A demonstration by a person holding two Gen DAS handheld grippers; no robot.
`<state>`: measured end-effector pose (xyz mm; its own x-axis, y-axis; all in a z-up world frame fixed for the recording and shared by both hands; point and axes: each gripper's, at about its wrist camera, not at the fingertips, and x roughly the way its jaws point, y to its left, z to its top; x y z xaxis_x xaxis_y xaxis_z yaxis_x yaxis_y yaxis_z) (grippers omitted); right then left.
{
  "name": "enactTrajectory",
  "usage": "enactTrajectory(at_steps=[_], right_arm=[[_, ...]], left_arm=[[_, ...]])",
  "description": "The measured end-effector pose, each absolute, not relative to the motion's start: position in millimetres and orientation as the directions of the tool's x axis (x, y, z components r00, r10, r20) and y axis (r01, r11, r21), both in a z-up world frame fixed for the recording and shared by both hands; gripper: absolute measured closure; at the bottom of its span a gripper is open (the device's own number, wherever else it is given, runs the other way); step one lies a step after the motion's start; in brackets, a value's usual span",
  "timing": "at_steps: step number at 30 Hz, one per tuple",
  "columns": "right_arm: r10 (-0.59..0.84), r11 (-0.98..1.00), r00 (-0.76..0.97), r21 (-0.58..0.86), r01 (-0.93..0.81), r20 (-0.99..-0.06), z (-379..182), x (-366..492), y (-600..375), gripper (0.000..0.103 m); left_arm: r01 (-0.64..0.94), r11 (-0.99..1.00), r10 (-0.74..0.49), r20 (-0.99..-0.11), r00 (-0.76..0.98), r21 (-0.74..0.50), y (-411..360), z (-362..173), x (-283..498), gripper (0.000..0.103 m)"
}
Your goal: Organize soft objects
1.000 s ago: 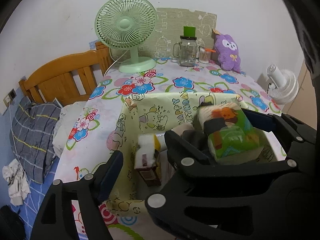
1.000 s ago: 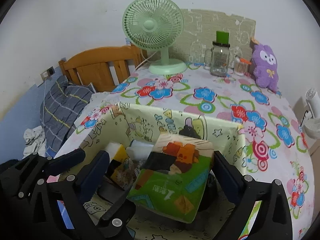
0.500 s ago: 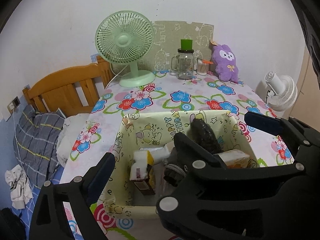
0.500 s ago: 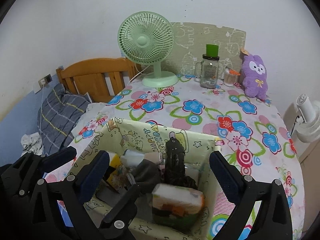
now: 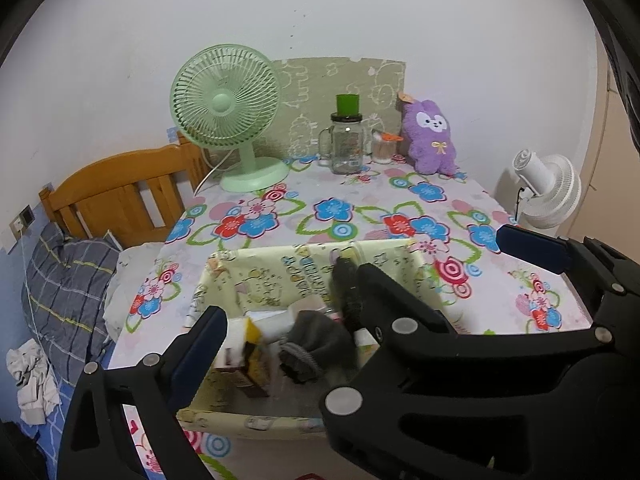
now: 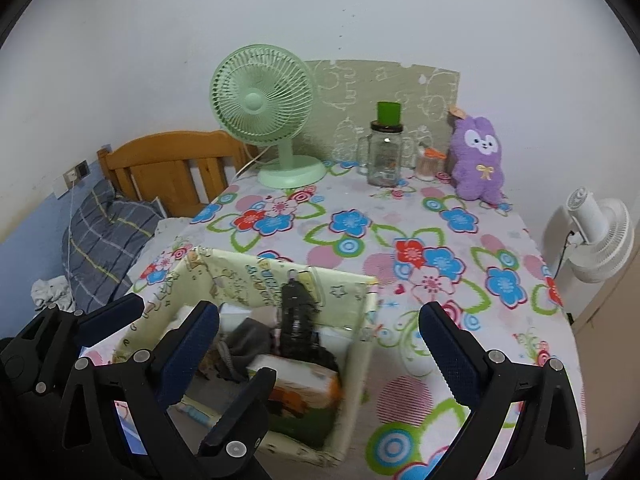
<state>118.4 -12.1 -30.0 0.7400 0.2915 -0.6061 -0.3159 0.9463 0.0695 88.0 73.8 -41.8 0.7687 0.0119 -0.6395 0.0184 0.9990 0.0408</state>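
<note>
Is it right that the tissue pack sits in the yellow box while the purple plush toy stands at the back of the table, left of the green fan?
Not quite. The tissue pack does sit in the yellow box, but the purple plush toy stands to the right of the green fan, beyond the glass jar, as the right wrist view shows.

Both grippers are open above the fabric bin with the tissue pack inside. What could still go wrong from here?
The tissue pack sits high against the near wall of the fabric bin, so it might tip out. The right gripper and left gripper hang close over the soft rim and could snag it when moving.
</note>
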Motion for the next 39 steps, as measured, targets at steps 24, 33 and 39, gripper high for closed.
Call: enactTrajectory(at_steps=[24, 33, 39], right_arm=[[0.214, 0.977, 0.808, 0.123, -0.176, -0.549, -3, 106, -109, 0.002], [0.141, 0.989, 0.852, 0.104, -0.102, -0.504, 13, 92, -152, 0.002], [0.113, 0.992, 0.874, 0.111, -0.068, -0.472, 22, 77, -174, 0.002]], left_arm=[[0.044, 0.999, -0.032, -0.592, 0.805, 0.007, 8, -11, 91, 0.003], [0.055, 0.998, -0.041, -0.552, 0.833, 0.009, -15, 5, 85, 0.003], [0.045, 0.999, -0.027, -0.525, 0.851, 0.022, -23, 15, 76, 0.003]])
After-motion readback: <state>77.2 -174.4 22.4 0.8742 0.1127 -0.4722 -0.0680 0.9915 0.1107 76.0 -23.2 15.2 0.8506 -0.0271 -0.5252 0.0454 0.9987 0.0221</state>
